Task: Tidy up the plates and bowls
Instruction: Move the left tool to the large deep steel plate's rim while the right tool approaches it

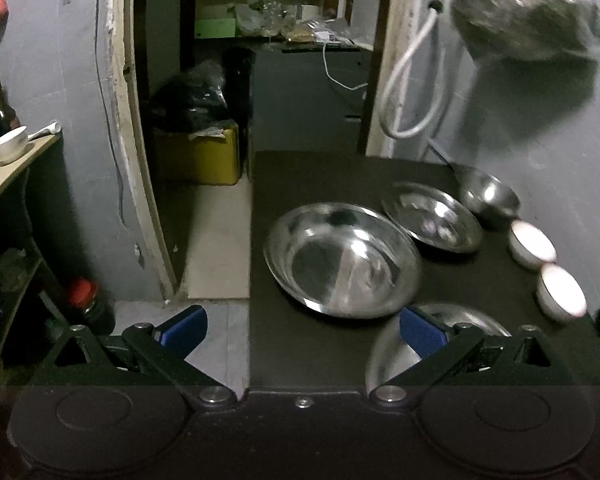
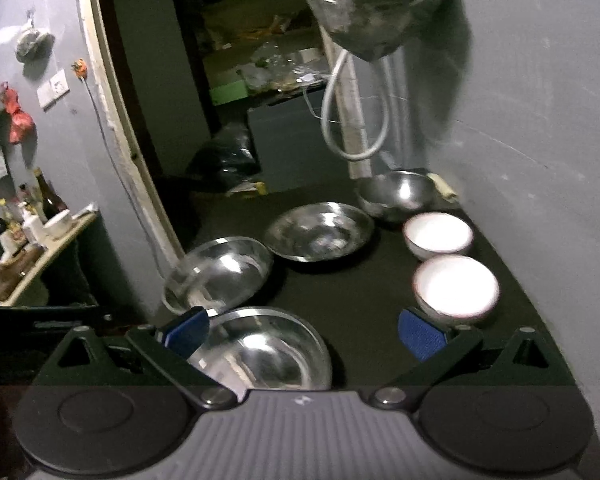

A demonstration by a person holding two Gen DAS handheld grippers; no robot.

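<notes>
On the black table (image 1: 324, 176) pushed against the grey wall (image 2: 540, 128), the dishes lie spread out: a large steel plate (image 1: 342, 258) near the left edge, a second steel plate (image 1: 432, 222) just behind it to the right, and a deep steel bowl (image 1: 488, 196) at the back corner. Two white bowls (image 2: 438, 236) sit one behind the other along the wall side, close together. A third steel plate (image 2: 260, 350) lies nearest the front edge, partly under the grippers in both views. Above the back corner a plastic bag (image 2: 376, 4) of something dark hangs from the wall, with a looped white hose (image 1: 410, 80) beside it (both blurred). To the left an open doorway (image 1: 236, 80) shows cluttered shelves, and a side shelf (image 1: 16, 160) carries a white cup and a dark bottle.

The left gripper (image 1: 302, 330) hovers over the table's front left corner, its blue-padded fingers (image 1: 184, 328) spread wide and holding nothing. The right gripper (image 2: 304, 334) hangs above the front of the table, level and facing the wall corner, likewise spread wide and empty, its left pad over the nearest plate's rim and its right pad just before the nearer white bowl.
</notes>
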